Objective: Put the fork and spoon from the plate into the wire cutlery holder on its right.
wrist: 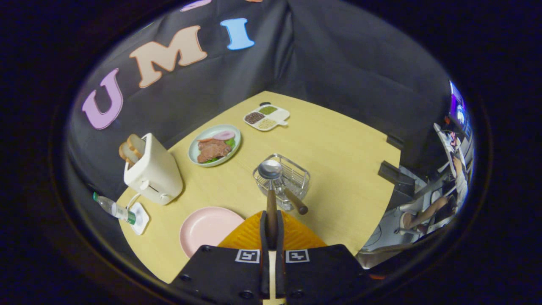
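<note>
On the far left of the wooden table (338, 144) lies one plastic bottle (113, 208), on its side, its green-capped end against a white square coaster (142, 217). Behind it stands one white toaster (153, 174) with two slices of bread (130, 149) sticking out of the top. Next comes one pink plate (207, 228), bare of cutlery, just left of the fingers. Farther back sits one pale green plate of food (214, 145), and beyond that one white divided tray (266, 116) with three filled compartments.

The gripper (271, 224) is held above the table, looking down and forward, its two fingers drawn close together and pressed on the brown handle of one spoon (270, 186). The spoon's long axis runs straight ahead along the fingers — bowl forward and away, hollow side up, over the near rim of the wire cutlery holder (282, 180). That single holder stands just ahead of the fingers, to the right of the pink plate. One fork (292, 198) already rests in it, head down in the basket, its brown handle leaning out over the near edge toward the right.

Off the table's right edge, a seated person's leg (427, 214) shows.
</note>
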